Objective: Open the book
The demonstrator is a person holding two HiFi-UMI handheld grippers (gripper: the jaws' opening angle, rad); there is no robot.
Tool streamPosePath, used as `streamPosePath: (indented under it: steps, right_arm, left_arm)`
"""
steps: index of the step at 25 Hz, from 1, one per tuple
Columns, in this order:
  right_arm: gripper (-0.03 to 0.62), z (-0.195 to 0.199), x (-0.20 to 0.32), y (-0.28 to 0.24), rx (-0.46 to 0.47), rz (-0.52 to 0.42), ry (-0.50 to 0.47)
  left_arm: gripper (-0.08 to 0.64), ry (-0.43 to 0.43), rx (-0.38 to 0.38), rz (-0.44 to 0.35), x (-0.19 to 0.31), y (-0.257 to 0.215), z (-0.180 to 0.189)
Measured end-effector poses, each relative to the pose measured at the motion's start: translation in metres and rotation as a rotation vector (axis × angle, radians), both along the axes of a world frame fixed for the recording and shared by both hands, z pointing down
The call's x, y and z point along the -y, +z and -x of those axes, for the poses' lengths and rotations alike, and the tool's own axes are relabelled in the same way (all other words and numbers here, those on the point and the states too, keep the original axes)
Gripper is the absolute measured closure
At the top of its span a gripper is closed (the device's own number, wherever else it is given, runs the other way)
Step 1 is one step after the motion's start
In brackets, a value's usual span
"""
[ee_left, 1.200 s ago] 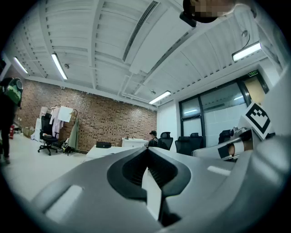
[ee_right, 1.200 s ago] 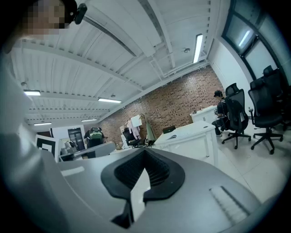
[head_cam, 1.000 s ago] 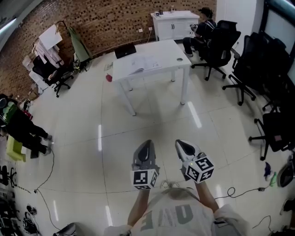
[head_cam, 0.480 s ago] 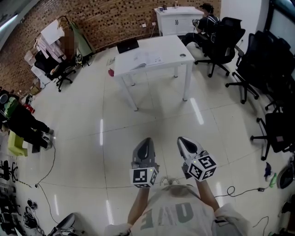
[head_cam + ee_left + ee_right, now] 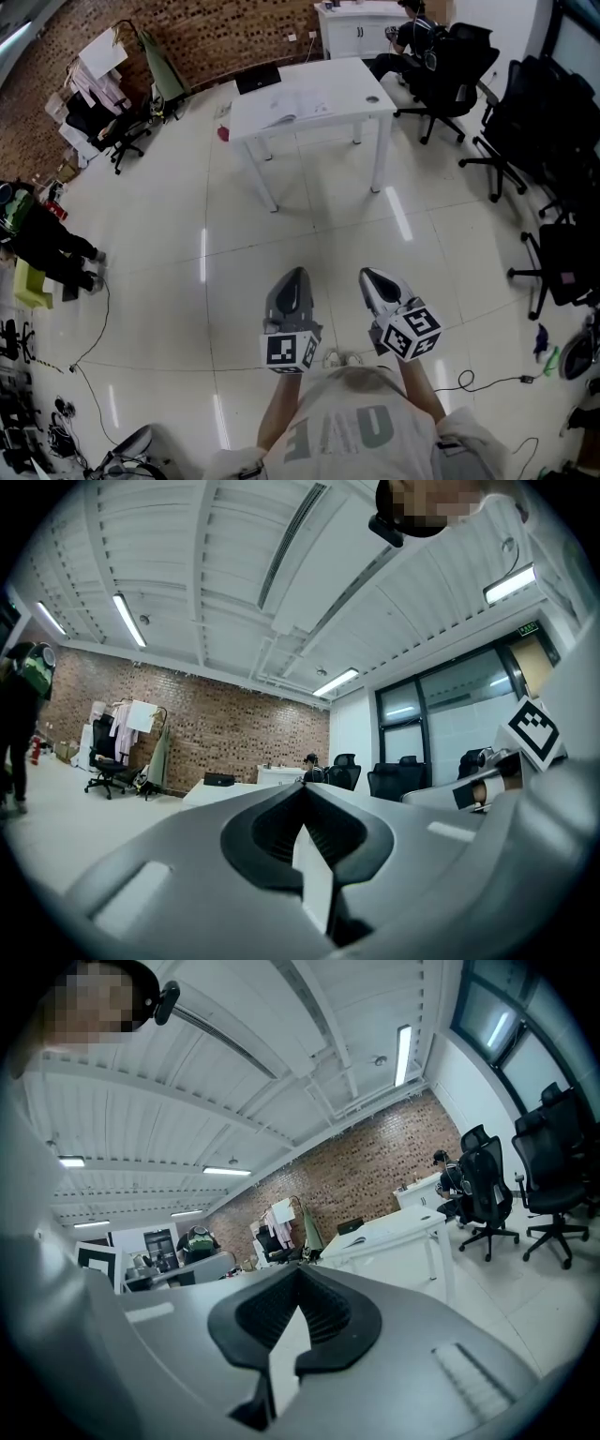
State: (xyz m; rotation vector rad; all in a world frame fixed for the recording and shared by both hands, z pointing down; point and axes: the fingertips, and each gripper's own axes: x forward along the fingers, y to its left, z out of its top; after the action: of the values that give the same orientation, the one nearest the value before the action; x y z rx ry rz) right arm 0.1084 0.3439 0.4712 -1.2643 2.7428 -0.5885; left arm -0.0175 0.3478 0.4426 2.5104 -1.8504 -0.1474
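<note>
A book lies open on a white table far across the room, at the top of the head view; the right gripper view shows the same book on the table. Both grippers are held level in front of the person's chest, far from that table. My left gripper is shut with nothing in it, its jaws meeting at the tip. My right gripper beside it is also shut and empty.
Black office chairs line the right side. A seated person is behind the table by a white cabinet. A black laptop sits at the table's far edge. Cables lie on the tiled floor; clutter and a chair stand at left.
The head view has shifted slightly, so the table sits a little higher in the frame. Both grippers stay shut in the same place before the chest.
</note>
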Motion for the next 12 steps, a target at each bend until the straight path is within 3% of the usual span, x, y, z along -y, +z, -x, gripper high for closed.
streamPosePath:
  steps: [6, 12]
  right_arm:
    - [0.588, -0.001, 0.005, 0.003, -0.004, 0.012, 0.007]
    - [0.588, -0.027, 0.014, 0.023, -0.016, 0.06, 0.036]
  left_arm:
    - [0.548, -0.001, -0.017, 0.013, 0.007, 0.004, 0.004]
    - [0.548, -0.007, -0.013, 0.024, 0.026, 0.015, -0.001]
